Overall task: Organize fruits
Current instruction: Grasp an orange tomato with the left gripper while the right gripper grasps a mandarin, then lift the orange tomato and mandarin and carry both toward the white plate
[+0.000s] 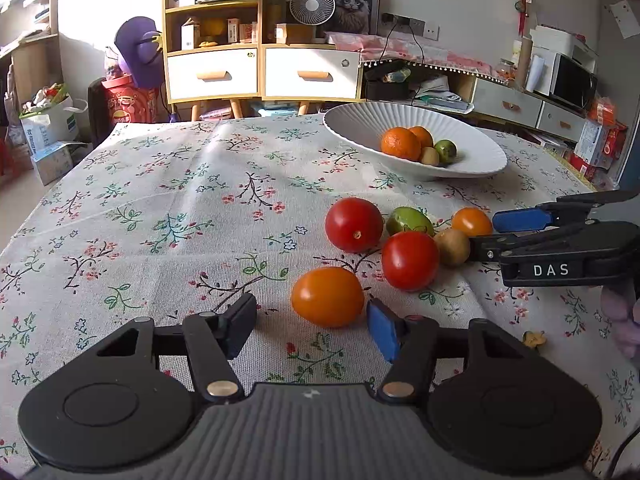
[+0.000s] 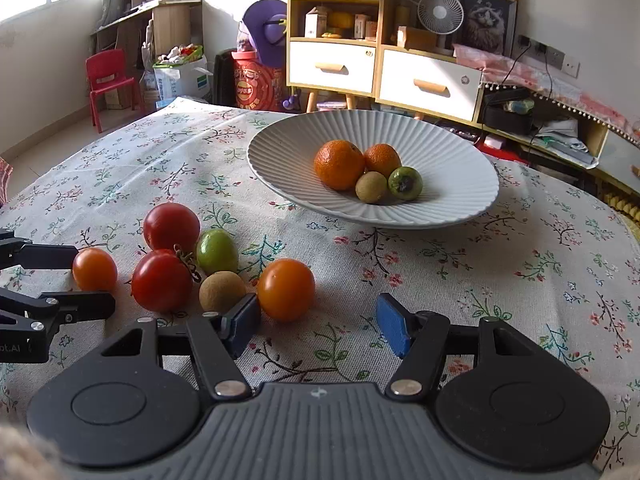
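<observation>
Orange tomato (image 1: 327,297) lies just past the left claw (image 1: 316,326), whose half-wide pads touch nothing. Further off sit more fruits on the counter (image 1: 160,208), the far bowl (image 1: 472,148) holding four.

From the right wrist, the right claw (image 2: 318,322) gapes half-wide around another orange tomato (image 2: 286,289), unpressed.

Fruits (image 2: 180,264) left before bowl (image 2: 452,152)
</observation>
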`<act>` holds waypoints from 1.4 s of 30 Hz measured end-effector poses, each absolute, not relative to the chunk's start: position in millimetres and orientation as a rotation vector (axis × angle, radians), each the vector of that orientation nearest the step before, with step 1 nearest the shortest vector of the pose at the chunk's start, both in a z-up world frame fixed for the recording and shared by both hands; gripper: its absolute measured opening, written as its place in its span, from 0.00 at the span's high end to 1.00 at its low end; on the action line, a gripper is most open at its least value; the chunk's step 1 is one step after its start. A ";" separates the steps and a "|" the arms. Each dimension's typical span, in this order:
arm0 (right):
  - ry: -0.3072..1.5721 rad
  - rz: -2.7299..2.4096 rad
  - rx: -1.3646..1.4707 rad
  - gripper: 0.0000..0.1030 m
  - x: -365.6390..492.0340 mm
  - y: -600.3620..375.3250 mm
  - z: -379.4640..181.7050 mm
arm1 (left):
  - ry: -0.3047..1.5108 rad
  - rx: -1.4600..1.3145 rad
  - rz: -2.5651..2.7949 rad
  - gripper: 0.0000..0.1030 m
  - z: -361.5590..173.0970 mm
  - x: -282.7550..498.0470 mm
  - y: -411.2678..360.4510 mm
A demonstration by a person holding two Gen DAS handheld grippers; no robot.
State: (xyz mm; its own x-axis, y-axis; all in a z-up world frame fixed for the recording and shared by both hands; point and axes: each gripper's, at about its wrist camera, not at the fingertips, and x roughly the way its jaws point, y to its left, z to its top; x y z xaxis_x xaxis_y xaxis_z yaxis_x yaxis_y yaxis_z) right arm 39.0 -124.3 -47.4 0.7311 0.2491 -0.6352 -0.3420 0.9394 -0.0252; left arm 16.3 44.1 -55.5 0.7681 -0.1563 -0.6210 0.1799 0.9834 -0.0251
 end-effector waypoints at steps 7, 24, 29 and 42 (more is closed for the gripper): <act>0.671 0.381 -0.160 0.72 37.6 -115.8 -43.1 | 0.683 0.017 -0.213 0.69 -52.0 19.2 39.3; 0.720 0.410 -0.103 0.75 25.3 -118.2 -31.4 | 0.703 0.002 -0.217 0.70 -32.8 20.8 34.4; 0.710 0.413 -0.069 0.75 28.9 -119.2 -18.2 | 0.700 -0.042 -0.204 0.70 -15.4 29.1 34.0; 0.625 0.327 0.042 0.75 63.3 -146.6 17.3 | 0.726 -0.061 -0.219 0.70 12.0 72.9 22.2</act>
State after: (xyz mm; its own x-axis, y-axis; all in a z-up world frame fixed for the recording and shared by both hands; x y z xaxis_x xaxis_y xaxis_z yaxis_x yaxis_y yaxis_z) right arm 63.3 -146.6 17.3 0.7614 0.3130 -0.5677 -0.2879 0.9479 0.1365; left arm 72.9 22.2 12.0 0.7259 -0.2195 -0.6518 0.1773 0.9754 -0.1310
